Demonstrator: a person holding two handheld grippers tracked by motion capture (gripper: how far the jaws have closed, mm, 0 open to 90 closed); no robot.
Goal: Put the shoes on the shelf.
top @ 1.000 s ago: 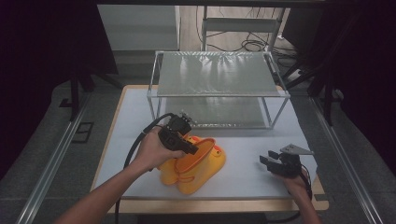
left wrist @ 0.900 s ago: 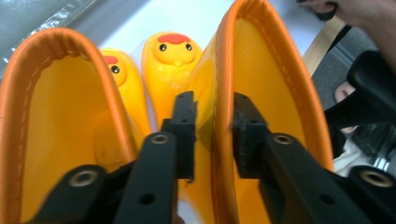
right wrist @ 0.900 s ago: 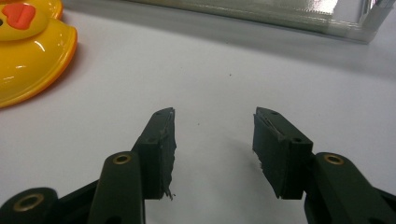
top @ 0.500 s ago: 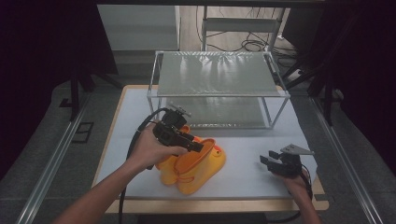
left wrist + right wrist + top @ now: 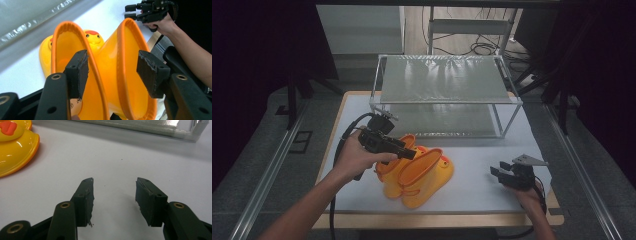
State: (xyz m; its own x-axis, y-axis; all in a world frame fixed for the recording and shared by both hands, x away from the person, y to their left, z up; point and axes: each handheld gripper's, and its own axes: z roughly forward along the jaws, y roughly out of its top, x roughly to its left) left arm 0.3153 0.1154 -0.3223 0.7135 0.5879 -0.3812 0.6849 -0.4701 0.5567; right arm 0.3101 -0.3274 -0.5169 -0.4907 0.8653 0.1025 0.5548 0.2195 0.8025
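With both pads drawn clear of the rubber, my left gripper [image 5: 408,152] stands with its jaws wide apart, having just been opening; they straddle the adjoining collars of the pair of glossy yellow rubber boots with orange rims and duck faces [image 5: 417,172], but no pad presses on either one. In the left gripper view one pad [image 5: 78,73] sits inside the mouth of the left-hand boot, the other pad outside the rim of the right-hand boot. Both boots lie on the white table top [image 5: 472,150], shaft mouths opening toward my left jaws, long axes running away from them, toes and duck faces at the far end. My right gripper [image 5: 502,172] rests low over bare table, jaws apart and empty, well apart from the boots. Beyond both stands the two-tier metal-framed mesh rack [image 5: 442,80]; open table lies between it and my jaws.
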